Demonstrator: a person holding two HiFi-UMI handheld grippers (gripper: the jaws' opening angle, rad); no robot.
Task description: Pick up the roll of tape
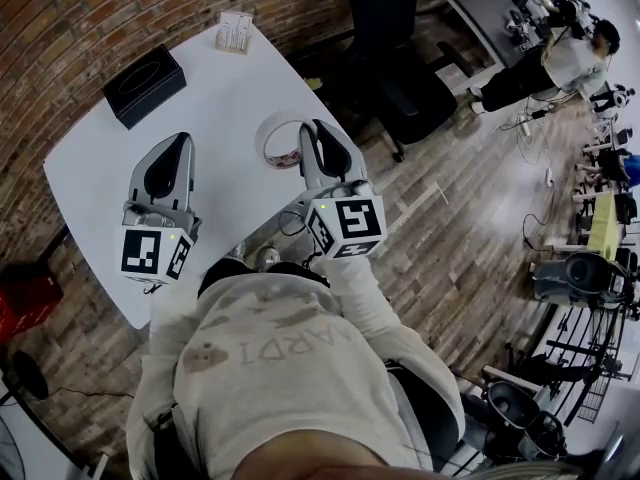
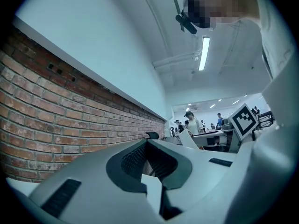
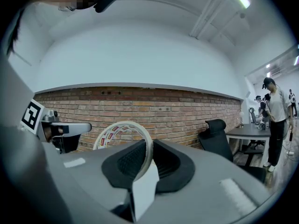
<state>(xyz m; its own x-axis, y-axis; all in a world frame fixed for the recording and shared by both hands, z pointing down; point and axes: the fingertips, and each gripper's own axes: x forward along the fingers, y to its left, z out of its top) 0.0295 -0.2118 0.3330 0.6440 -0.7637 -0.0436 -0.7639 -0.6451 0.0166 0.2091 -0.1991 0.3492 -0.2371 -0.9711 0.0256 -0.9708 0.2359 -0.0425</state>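
Roll of tape [image 3: 112, 132] stood upright with its band clenched between the jaws of the right gripper [image 3: 145, 147], which pointed level over the near right part of the white bench [image 1: 220, 88]. To its left, the left gripper [image 2: 147, 143] hung with jaws together and empty. A black box [image 1: 145, 85] sat farther back.
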